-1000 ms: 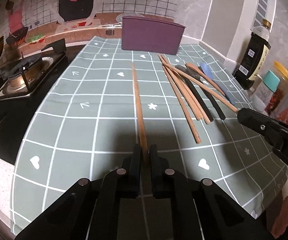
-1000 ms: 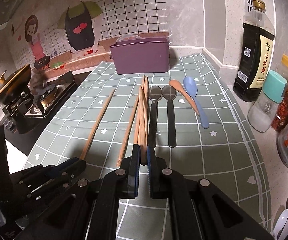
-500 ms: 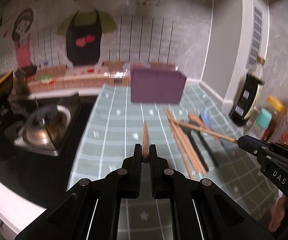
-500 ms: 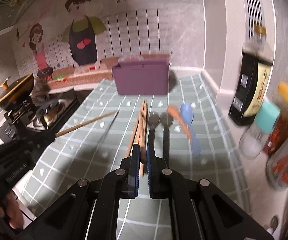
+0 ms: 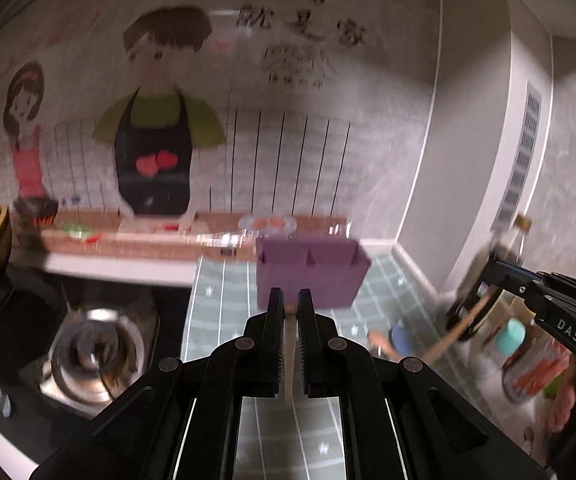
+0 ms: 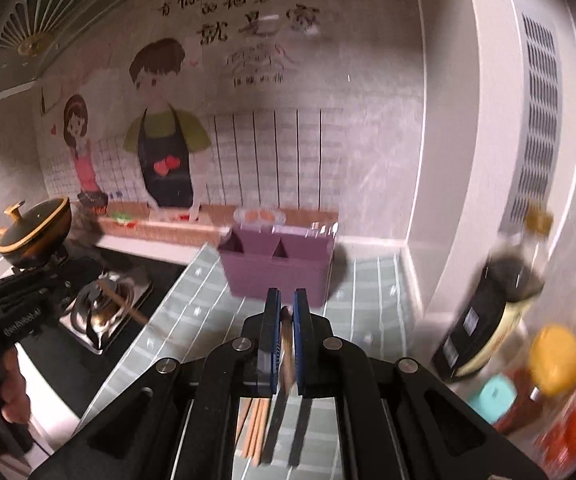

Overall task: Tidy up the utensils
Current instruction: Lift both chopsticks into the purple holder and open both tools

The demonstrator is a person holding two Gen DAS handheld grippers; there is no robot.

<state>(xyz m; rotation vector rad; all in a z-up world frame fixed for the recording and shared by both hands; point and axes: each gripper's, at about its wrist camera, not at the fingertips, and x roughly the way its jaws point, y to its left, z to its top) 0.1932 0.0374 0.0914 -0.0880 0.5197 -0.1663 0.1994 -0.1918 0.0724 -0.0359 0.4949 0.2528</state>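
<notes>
My left gripper (image 5: 289, 304) is shut on a wooden chopstick (image 5: 288, 354) that hangs down between its fingers, above the mat. My right gripper (image 6: 286, 304) is shut on another wooden chopstick (image 6: 286, 344), also lifted. The purple divided utensil holder (image 5: 311, 276) stands ahead of both at the back of the mat; it also shows in the right wrist view (image 6: 278, 266). More chopsticks (image 6: 256, 426) and two black spoons (image 6: 299, 428) lie on the mat below the right gripper. An orange and a blue spoon (image 5: 397, 338) lie to the right. Both views are blurred.
A green checked mat (image 5: 224, 312) covers the counter. A gas stove (image 5: 92, 352) and a black pot (image 6: 34, 232) are on the left. A dark sauce bottle (image 6: 487, 312) and jars (image 6: 551, 364) stand along the right wall.
Both grippers have lifted their chopsticks off the mat and tilted up, and now face the wall and the purple holder from higher up.
</notes>
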